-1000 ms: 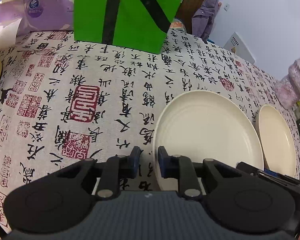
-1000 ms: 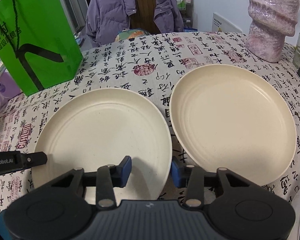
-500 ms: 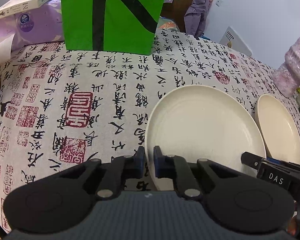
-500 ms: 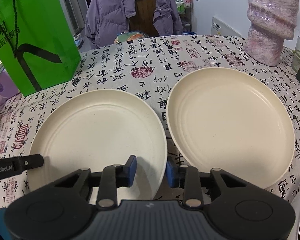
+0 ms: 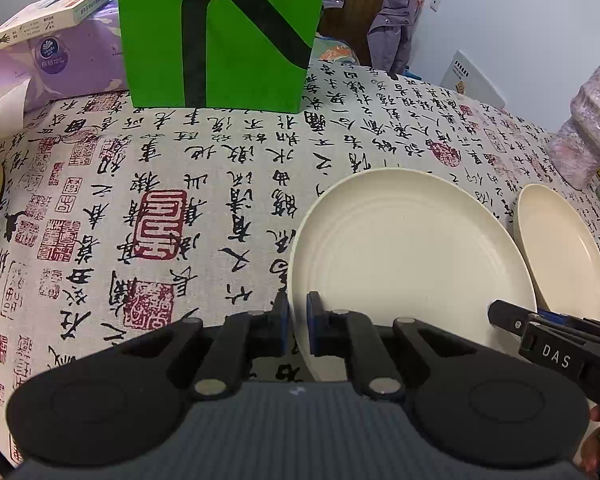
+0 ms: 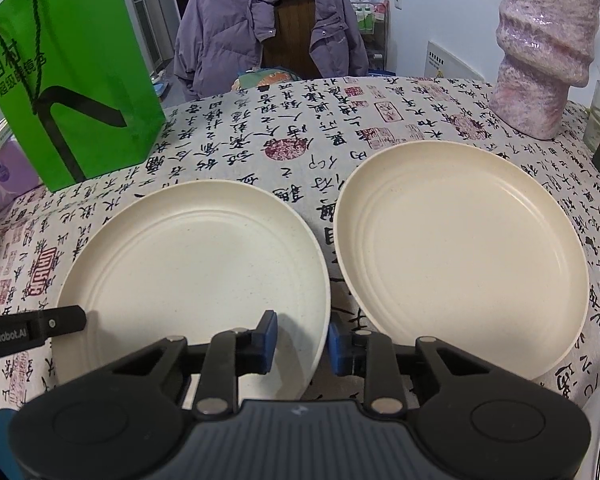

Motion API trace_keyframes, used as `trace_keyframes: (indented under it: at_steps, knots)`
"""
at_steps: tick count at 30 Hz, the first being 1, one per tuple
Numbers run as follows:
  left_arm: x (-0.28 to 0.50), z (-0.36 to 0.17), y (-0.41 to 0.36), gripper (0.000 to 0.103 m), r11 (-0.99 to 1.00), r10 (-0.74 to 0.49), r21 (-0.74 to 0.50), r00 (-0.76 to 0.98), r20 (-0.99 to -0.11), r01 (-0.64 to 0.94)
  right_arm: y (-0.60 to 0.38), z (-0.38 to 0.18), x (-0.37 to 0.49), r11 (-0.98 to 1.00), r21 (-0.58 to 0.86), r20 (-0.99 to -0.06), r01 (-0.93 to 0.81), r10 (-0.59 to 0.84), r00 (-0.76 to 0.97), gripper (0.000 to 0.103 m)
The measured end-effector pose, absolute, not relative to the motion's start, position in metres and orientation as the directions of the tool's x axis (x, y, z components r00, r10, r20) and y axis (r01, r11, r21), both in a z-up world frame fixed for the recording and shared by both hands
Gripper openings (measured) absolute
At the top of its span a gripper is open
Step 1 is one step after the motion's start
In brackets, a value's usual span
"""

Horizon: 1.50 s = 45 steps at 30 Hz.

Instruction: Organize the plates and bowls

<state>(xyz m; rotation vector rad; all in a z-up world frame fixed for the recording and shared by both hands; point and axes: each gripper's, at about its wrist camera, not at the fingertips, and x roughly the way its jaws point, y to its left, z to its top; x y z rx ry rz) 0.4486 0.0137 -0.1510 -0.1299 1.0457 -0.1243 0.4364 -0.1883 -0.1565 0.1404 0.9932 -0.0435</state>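
Nearest, left gripper (image 5: 297,322) clamped on left plate's (image 5: 412,264) near rim; right gripper (image 6: 299,342) just been closing astride its opposite edge, seemingly not yet pinching. Beyond, second plate (image 6: 460,256) on tablecloth (image 5: 204,184). Likely light, stiff, slick; best taken by rims.

i read "das" on the right tongs (image 5: 556,354), "genrobot.ai" on the left tongs (image 6: 32,334), "目村" on the green bag (image 6: 72,80), and brush calligraphy with red seals printed all over the tablecloth (image 5: 172,184).
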Motion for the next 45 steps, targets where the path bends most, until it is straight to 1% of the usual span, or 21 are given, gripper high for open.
trace_keyframes:
  at_steps: [5,29,34,39,45]
  knots:
    - [0.448,-0.15,0.014,0.01,0.986,-0.158,-0.16,0.499,-0.852,0.039,-0.187,-0.154,0.434,0.992,0.087,-0.825,0.09,0.021,0.564,0.023]
    - [0.441,-0.139,0.015,0.011,0.983,-0.167,-0.18,0.552,-0.817,0.032,-0.178,-0.138,0.425,0.999,0.015,-0.75,0.036,-0.013,0.661,0.023]
    - [0.443,-0.141,0.016,0.011,0.983,-0.165,-0.18,0.543,-0.823,0.027,-0.179,-0.14,0.426,0.999,0.014,-0.755,0.03,-0.009,0.655,0.023]
    - [0.447,-0.147,0.017,0.011,0.983,-0.162,-0.181,0.507,-0.846,0.011,-0.179,-0.146,0.431,0.999,0.038,-0.786,0.033,0.009,0.619,0.022]
    - [0.451,-0.154,0.022,0.013,0.975,-0.197,-0.224,0.459,-0.866,-0.004,-0.183,-0.155,0.435,0.997,0.065,-0.816,0.051,0.023,0.578,0.022]
